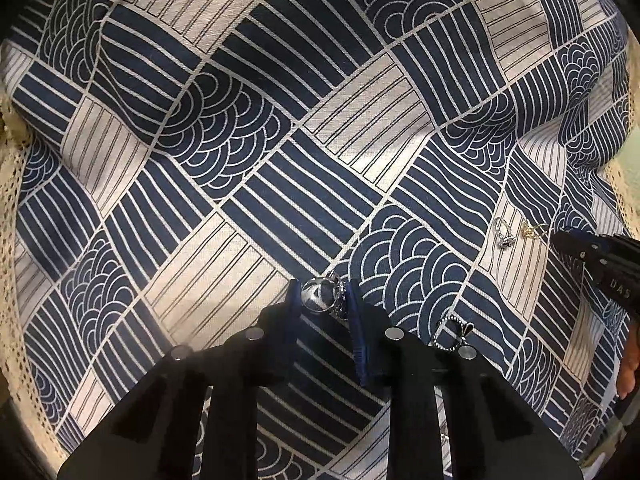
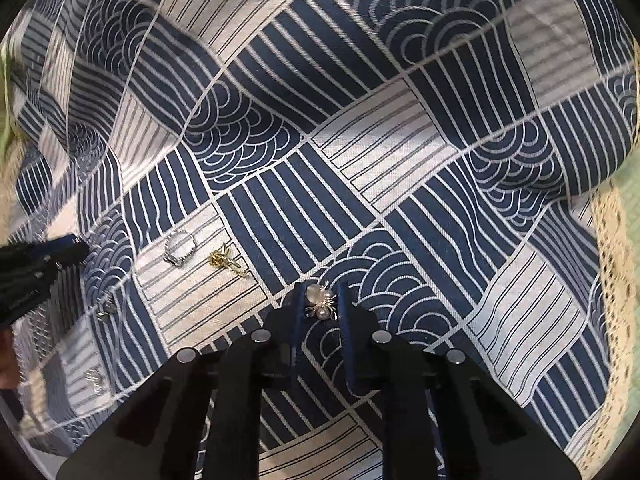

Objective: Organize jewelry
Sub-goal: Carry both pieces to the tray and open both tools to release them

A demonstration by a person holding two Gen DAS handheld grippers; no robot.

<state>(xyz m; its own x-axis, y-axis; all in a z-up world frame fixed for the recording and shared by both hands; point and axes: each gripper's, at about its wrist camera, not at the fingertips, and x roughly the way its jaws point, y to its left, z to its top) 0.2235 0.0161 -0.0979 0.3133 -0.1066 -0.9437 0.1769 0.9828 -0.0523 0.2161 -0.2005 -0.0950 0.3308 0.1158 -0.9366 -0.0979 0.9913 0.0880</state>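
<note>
Both tools loaded, mid-carry over the blue patterned cloth (image 1: 256, 184) on the tabletop. Left tool (image 1: 322, 300) pinches a chunky silver ring (image 1: 320, 296). Right tool (image 2: 320, 300) clamps a pearl spider brooch (image 2: 320, 301). A silver ring (image 2: 180, 248) and gold piece (image 2: 226, 262) lie together, left of the right tool. Next, probably: set both pieces down beside that pair, low and gentle.

The tablecloth (image 1: 320, 128) is matt woven cloth with cream lace trim (image 1: 12, 208) along its left edge. A polished, mirror-bright metal ring (image 1: 318, 295) glints. The brooch (image 2: 321, 302) shows glossy pearl-like beads on thin metal. The gripper fingers (image 2: 296, 320) look matt black plastic.
</note>
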